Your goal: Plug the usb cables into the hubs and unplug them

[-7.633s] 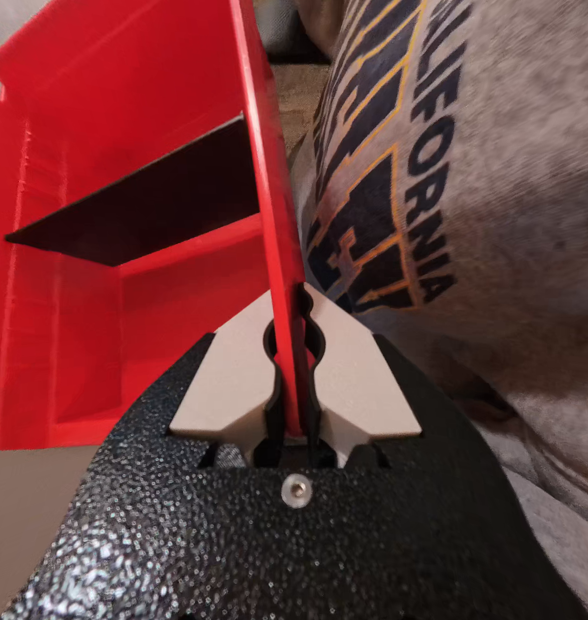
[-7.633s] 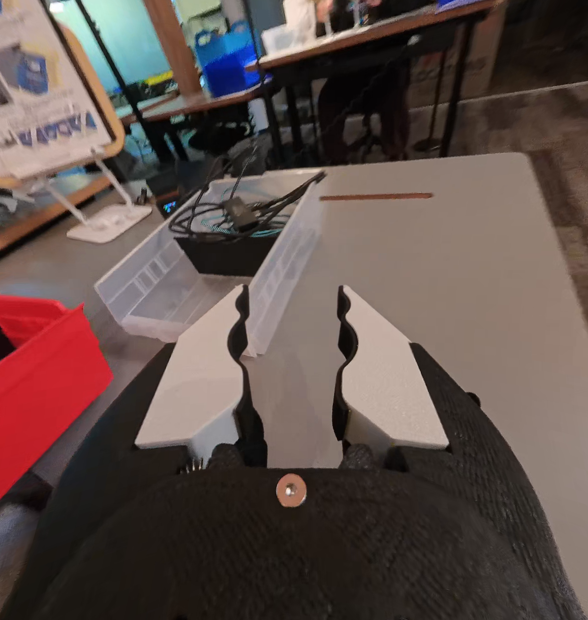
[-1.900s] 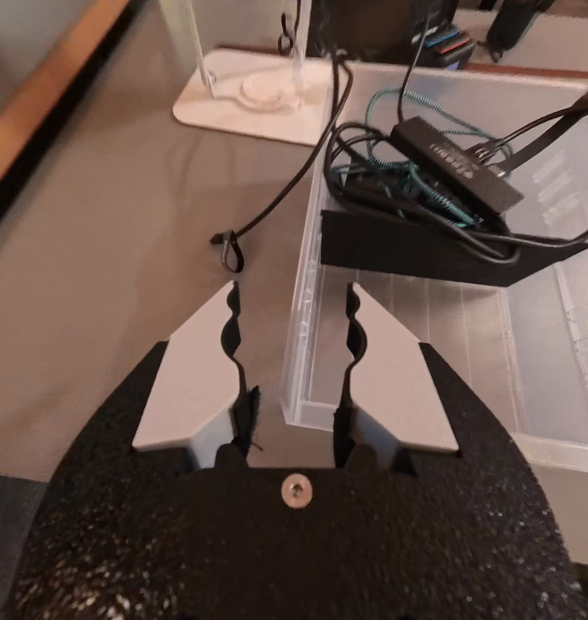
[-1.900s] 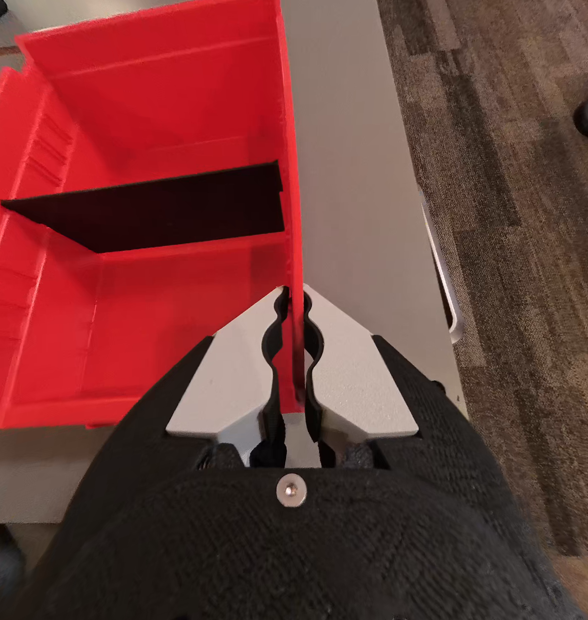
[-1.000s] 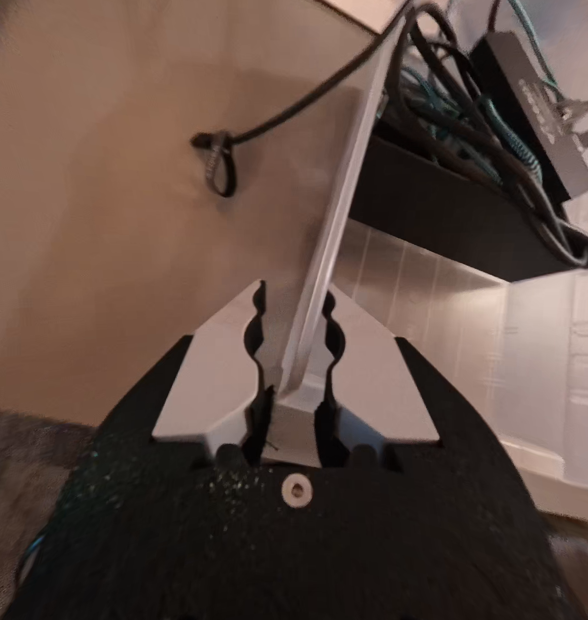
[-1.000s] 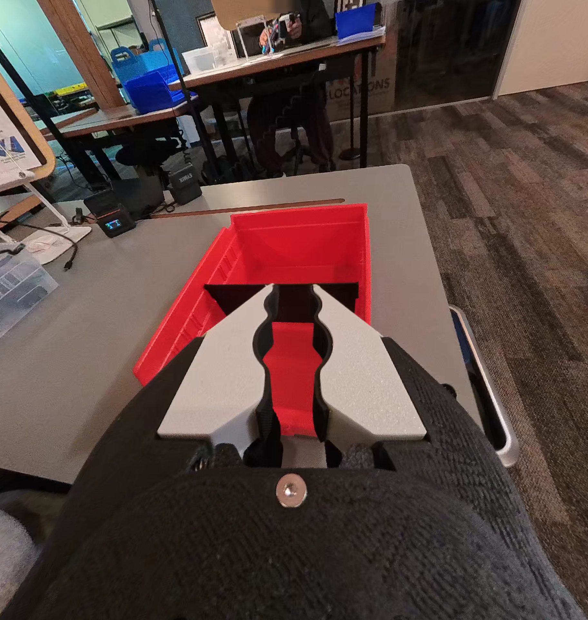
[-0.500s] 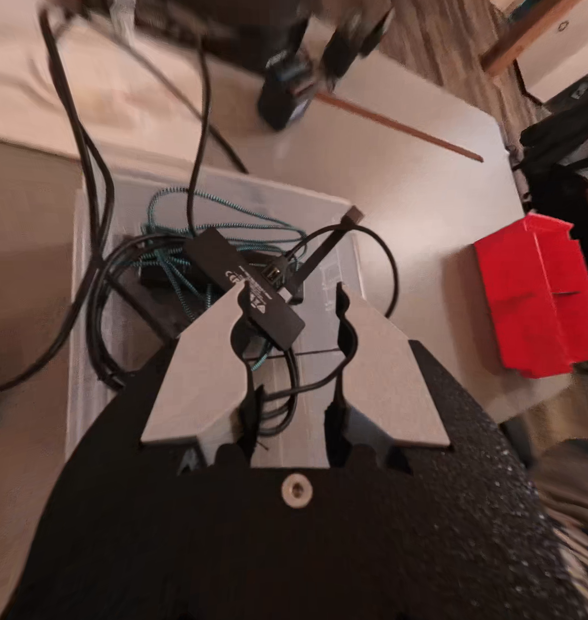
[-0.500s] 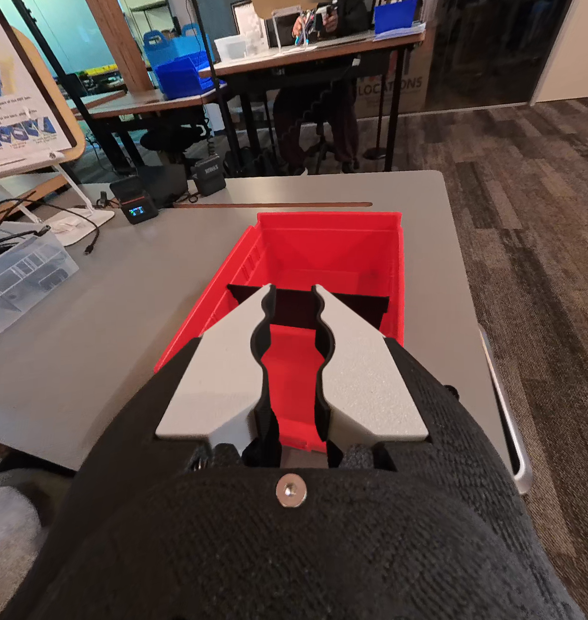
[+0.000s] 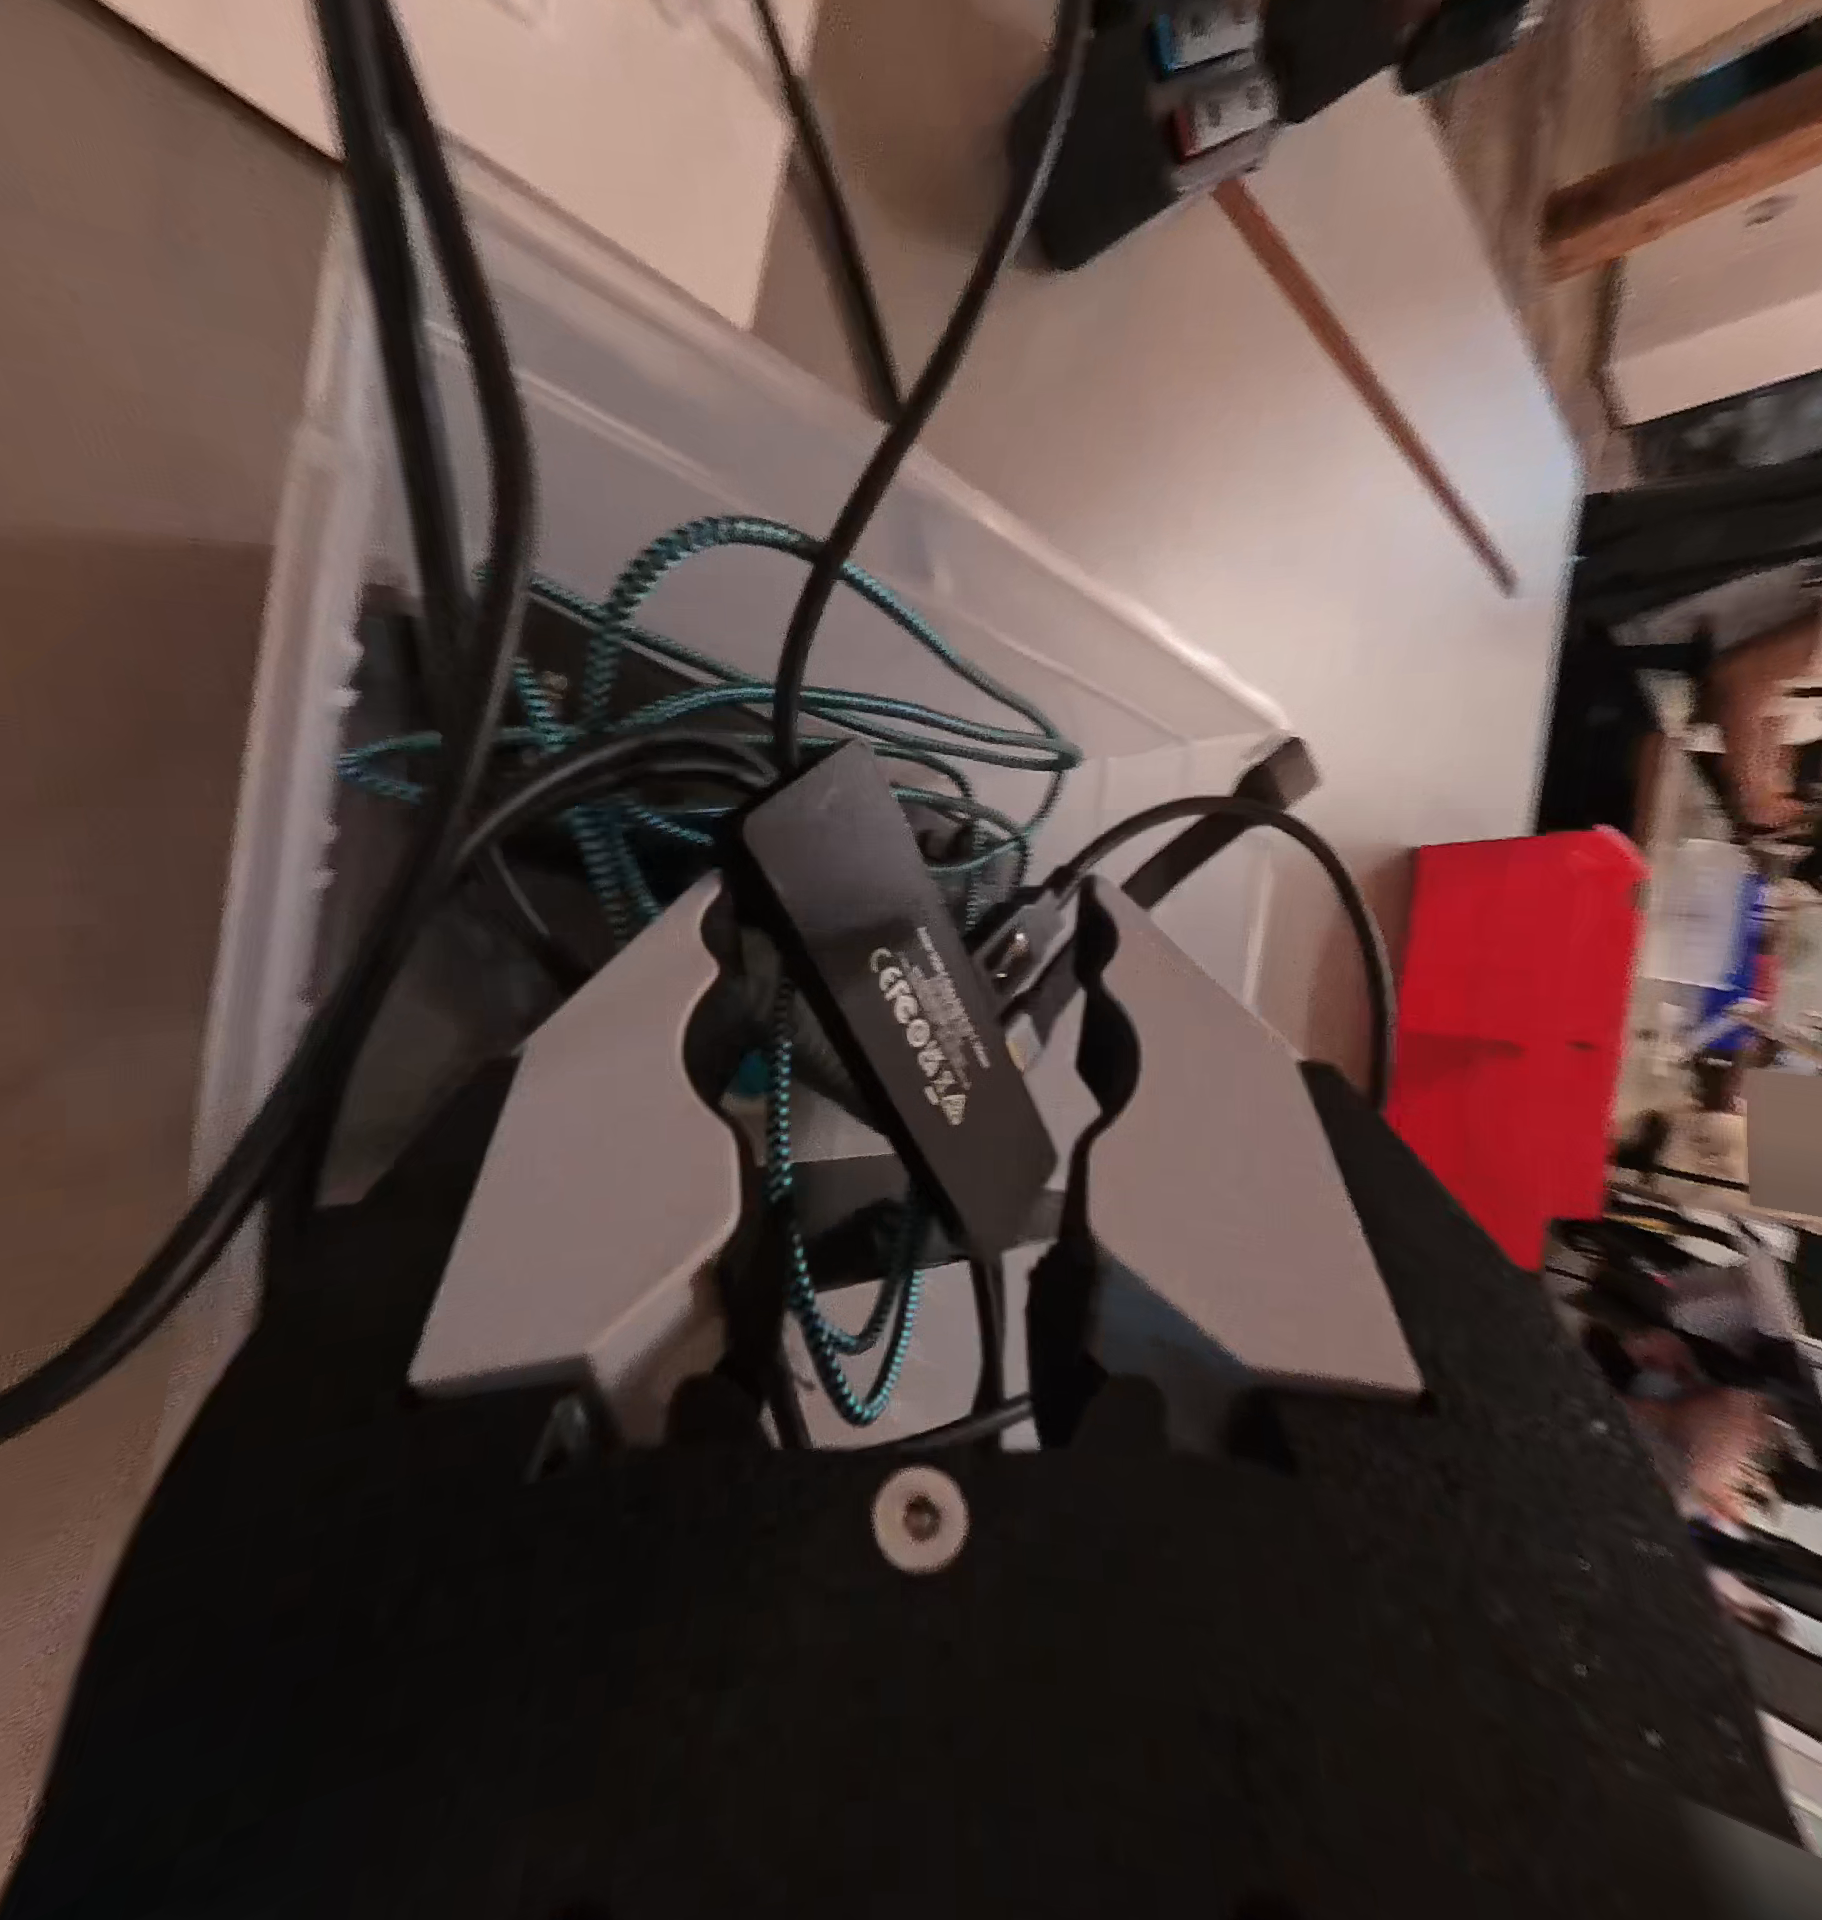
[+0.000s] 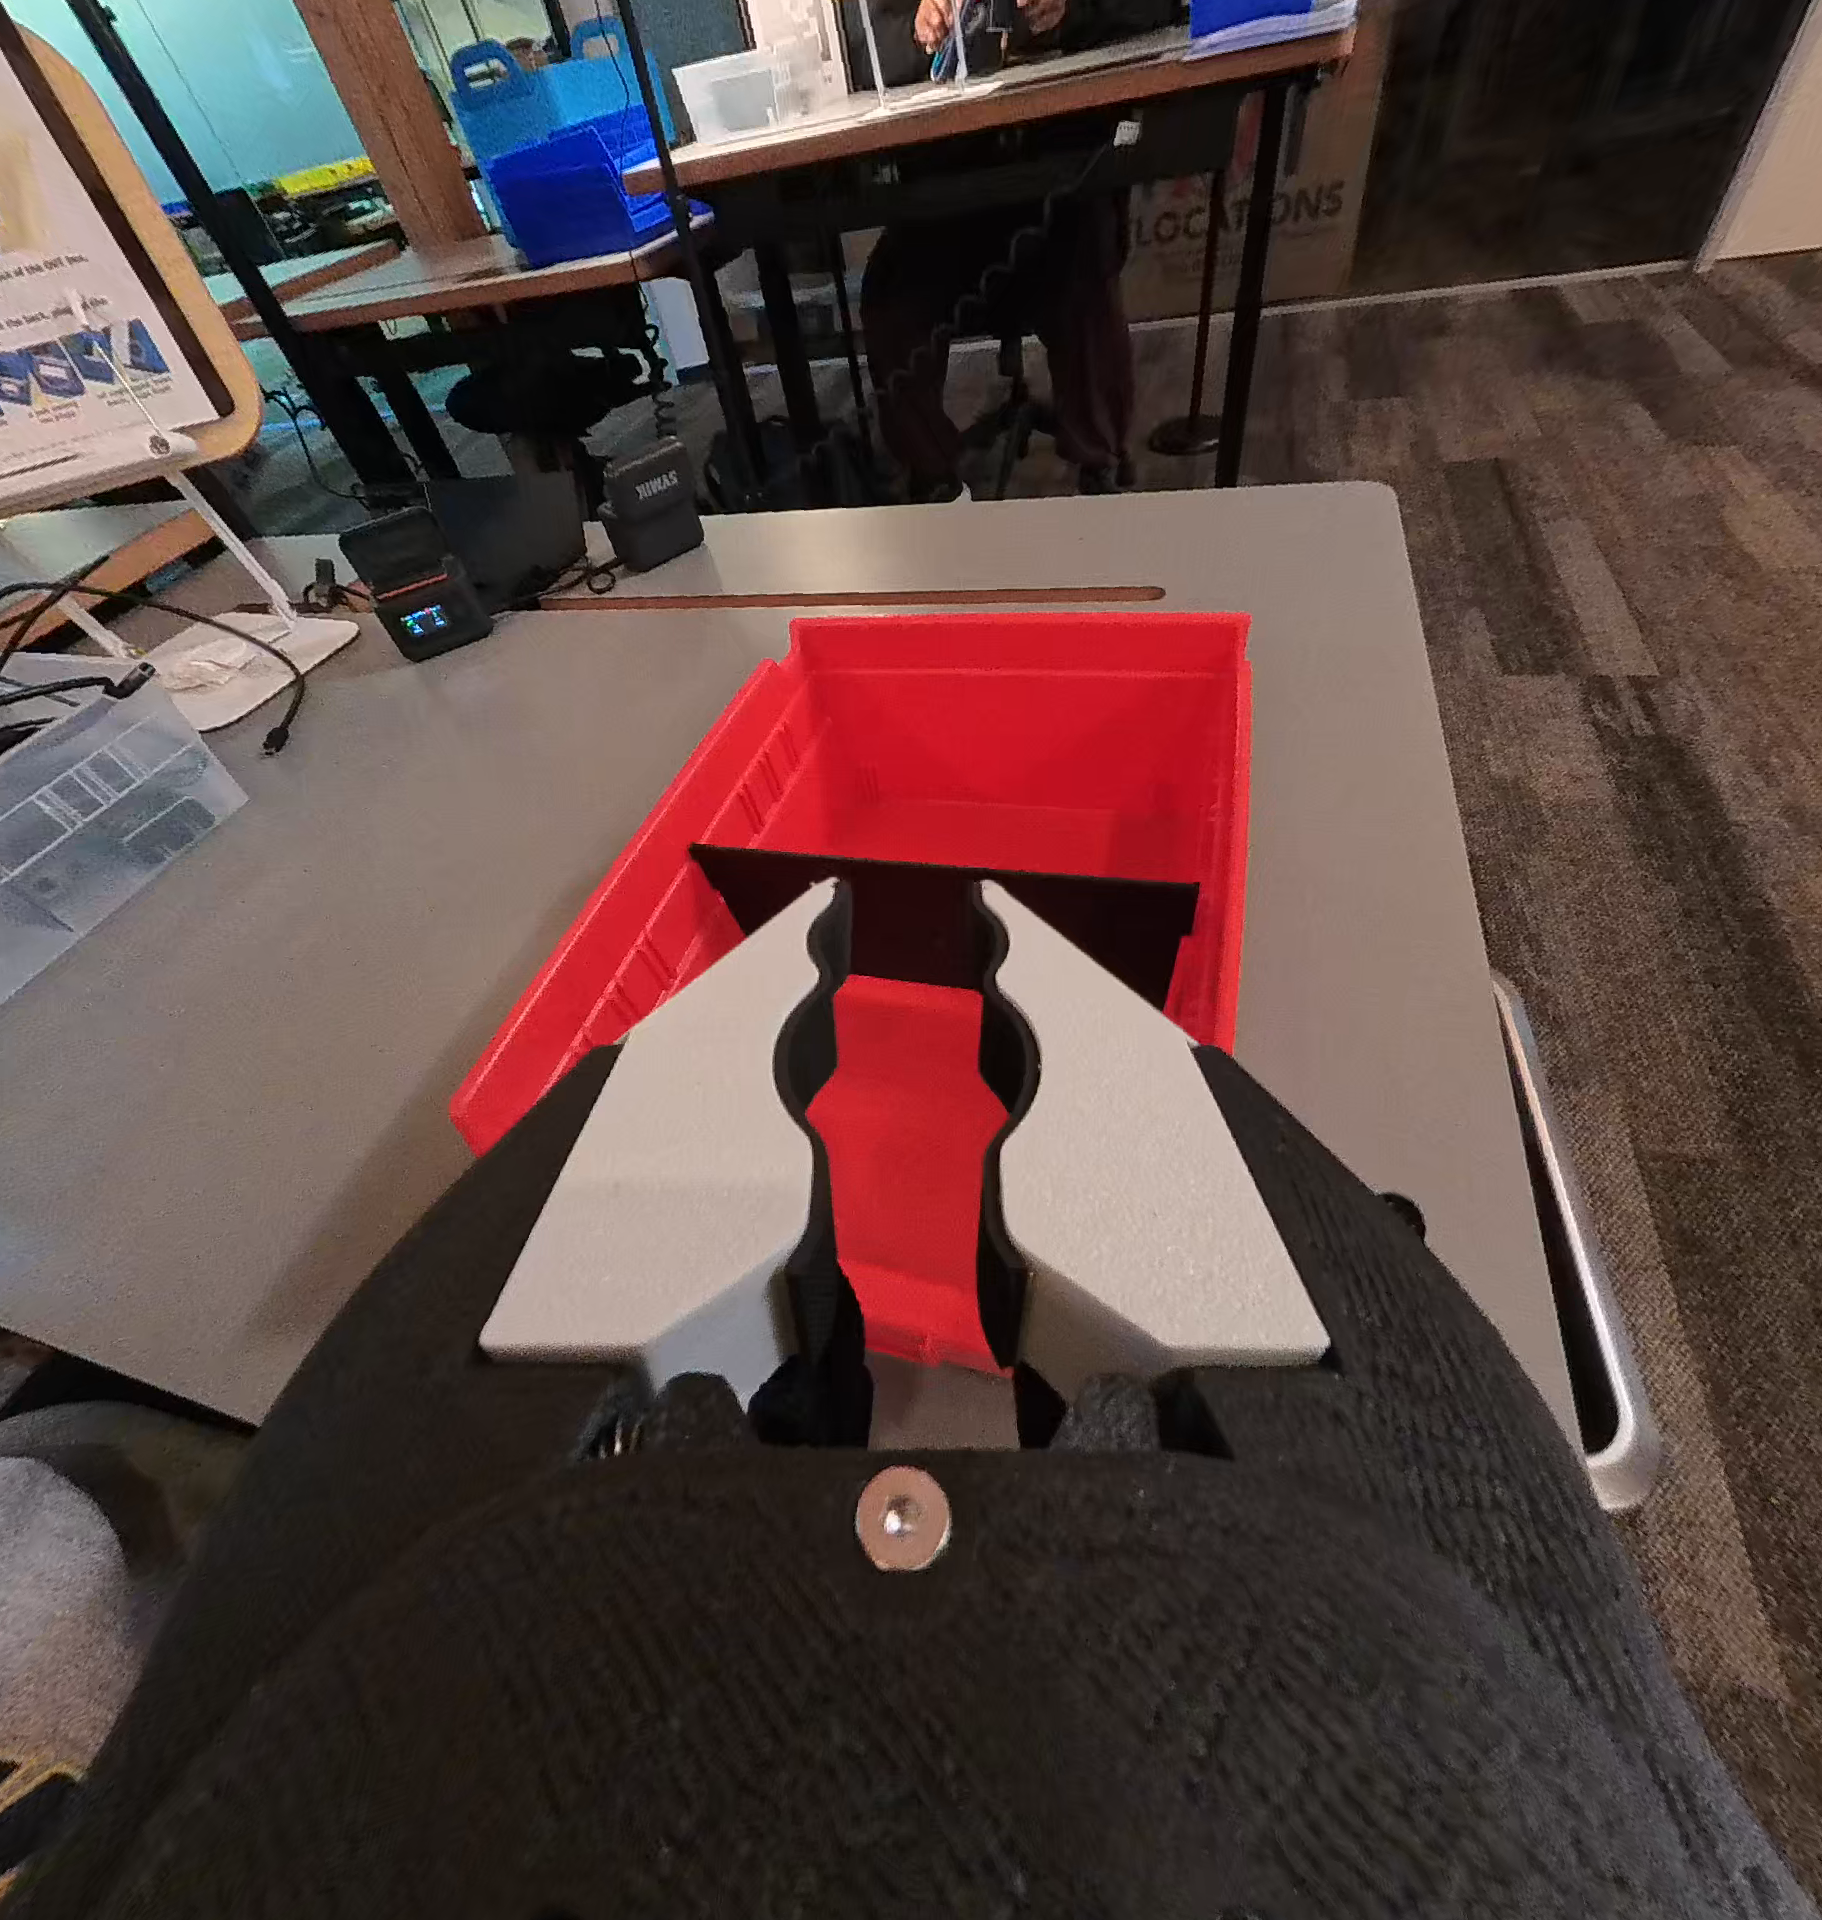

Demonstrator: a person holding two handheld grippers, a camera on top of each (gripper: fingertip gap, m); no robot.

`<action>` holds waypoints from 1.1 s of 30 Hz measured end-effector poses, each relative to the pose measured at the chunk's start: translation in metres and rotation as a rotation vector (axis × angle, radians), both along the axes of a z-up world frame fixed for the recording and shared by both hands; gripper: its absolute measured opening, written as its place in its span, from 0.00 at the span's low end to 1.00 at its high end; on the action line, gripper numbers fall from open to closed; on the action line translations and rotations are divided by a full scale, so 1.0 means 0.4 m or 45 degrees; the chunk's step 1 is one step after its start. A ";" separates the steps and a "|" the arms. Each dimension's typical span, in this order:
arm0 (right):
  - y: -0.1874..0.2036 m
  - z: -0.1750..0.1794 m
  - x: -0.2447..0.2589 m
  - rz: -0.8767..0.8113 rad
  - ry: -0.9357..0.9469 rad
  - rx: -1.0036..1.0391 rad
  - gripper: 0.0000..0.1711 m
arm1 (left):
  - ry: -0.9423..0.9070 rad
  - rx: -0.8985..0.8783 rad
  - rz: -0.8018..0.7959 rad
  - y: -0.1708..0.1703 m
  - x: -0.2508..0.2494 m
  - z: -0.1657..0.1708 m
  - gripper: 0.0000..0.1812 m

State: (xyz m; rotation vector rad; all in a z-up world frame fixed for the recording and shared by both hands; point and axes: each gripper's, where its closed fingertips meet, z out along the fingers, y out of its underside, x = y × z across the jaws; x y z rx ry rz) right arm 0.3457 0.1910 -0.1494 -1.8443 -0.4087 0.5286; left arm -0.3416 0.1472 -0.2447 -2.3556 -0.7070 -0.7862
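In the left wrist view a black USB hub [image 9: 891,997] lies on a tangle of teal braided cable [image 9: 782,717] and black cables [image 9: 439,436] inside a clear plastic bin [image 9: 616,416]. A black plug [image 9: 1032,935] sits at the hub's right side. My left gripper [image 9: 907,888] is open just above the bin, and the hub shows between its fingers; I cannot tell whether they touch it. My right gripper [image 10: 909,888] is open and empty over a red bin [image 10: 1021,727], near its black divider [image 10: 1094,914]. The clear bin [image 10: 76,810] shows at the far left there.
The red bin [image 9: 1509,1039] stands right of the clear bin on the grey table [image 10: 367,883]. Small black devices [image 10: 429,613] and a sign stand [image 10: 76,312] sit at the table's back. A person [image 10: 990,260] sits at a far table. The table edge and carpet [image 10: 1665,727] are to the right. One gripper's finger ends stand about 70 cm off the other's.
My left gripper let go of a thin clear panel it pinched, swung over the clear bin, opened wider and came down towards the hub. My right gripper drifted slightly over the red bin.
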 end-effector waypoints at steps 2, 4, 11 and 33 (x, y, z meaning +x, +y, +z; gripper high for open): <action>-0.001 -0.003 0.002 -0.001 -0.005 -0.005 0.12 | -0.065 0.040 0.007 0.006 0.008 0.012 0.37; -0.002 -0.003 0.003 -0.001 -0.006 -0.003 0.12 | -0.093 0.100 0.001 0.007 0.007 0.030 0.33; 0.000 -0.012 0.002 0.006 -0.012 -0.021 0.12 | -0.448 0.506 0.001 0.021 0.033 0.163 0.08; -0.010 -0.039 -0.069 0.127 -0.207 -0.038 0.13 | 0.775 0.874 -0.583 0.040 0.313 0.643 0.05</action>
